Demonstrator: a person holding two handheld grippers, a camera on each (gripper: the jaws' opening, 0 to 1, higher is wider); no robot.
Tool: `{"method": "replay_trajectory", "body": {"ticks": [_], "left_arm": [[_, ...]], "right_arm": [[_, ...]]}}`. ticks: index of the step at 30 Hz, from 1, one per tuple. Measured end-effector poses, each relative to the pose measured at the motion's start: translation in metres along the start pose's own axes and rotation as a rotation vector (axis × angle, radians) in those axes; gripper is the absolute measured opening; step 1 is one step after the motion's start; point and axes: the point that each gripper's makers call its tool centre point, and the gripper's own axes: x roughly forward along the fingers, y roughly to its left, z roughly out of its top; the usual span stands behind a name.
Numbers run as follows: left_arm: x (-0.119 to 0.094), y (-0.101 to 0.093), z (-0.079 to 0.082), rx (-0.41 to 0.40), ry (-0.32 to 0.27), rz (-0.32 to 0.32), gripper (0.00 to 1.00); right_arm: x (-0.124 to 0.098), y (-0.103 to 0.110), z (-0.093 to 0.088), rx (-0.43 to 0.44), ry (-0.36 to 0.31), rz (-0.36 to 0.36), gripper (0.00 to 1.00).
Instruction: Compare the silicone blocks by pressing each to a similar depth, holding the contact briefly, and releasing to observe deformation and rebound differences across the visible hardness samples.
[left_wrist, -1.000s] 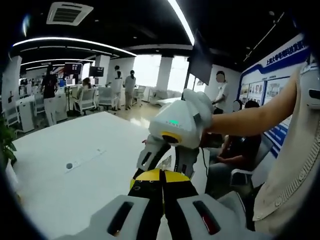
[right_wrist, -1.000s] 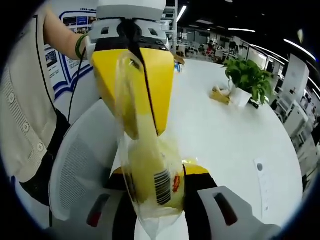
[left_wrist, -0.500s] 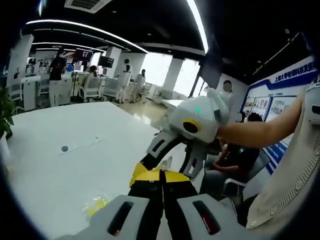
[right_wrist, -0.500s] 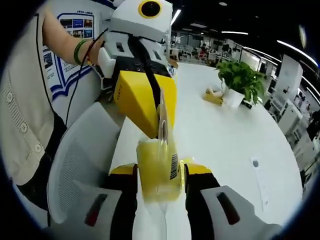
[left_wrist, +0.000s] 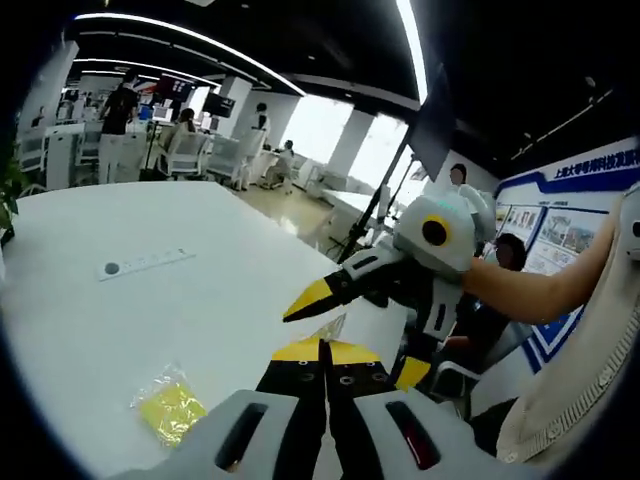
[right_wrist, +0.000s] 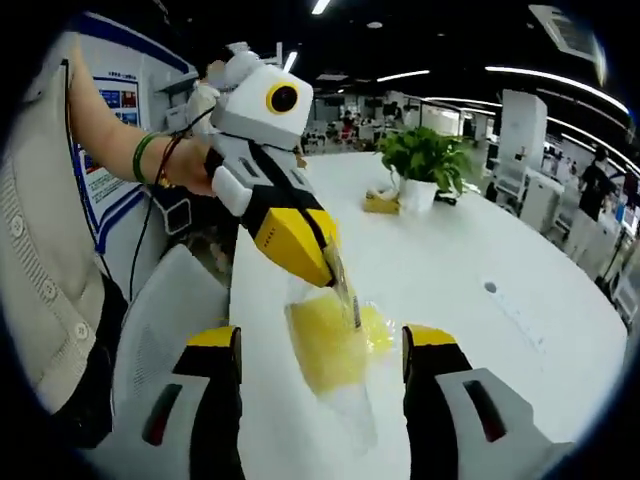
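Your left hand-held gripper (right_wrist: 335, 262) clamped on clear bag (right_wrist: 340, 352) holding yellow silicone block (right_wrist: 328, 342). Right hand-held gripper (right_wrist: 320, 345) jaws apart either side. Second bagged block (left_wrist: 172, 410) on worktop (left_wrist: 120, 320), left-forward. Keep bag steady, close slowly.

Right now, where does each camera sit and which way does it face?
Left gripper view: rides the left gripper, facing across the white table; right gripper and forearm show at right.
Right gripper view: rides the right gripper, facing the plant; left gripper pinches the bagged yellow block; torso at left.
Shared: both grippers, the table.
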Motion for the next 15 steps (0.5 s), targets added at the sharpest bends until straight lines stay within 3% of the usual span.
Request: {"method": "replay_trajectory", "body": {"ticks": [6,9,15], "left_arm": [[0.024,-0.003,-0.011,-0.031,0.011,-0.006,0.00],[0.042,-0.003,-0.017,-0.063,0.003,-0.007,0.00],[0.077,0.001,-0.022,-0.156,-0.027,-0.018,0.00]], "right_arm": [[-0.032,-0.001,-0.023,0.104,-0.052,-0.113,0.78],[-0.048,-0.001,-0.040,0.198,-0.076,-0.158,0.85],[-0.068,-0.009,-0.070,0.292,-0.110,-0.236,0.84]]}}
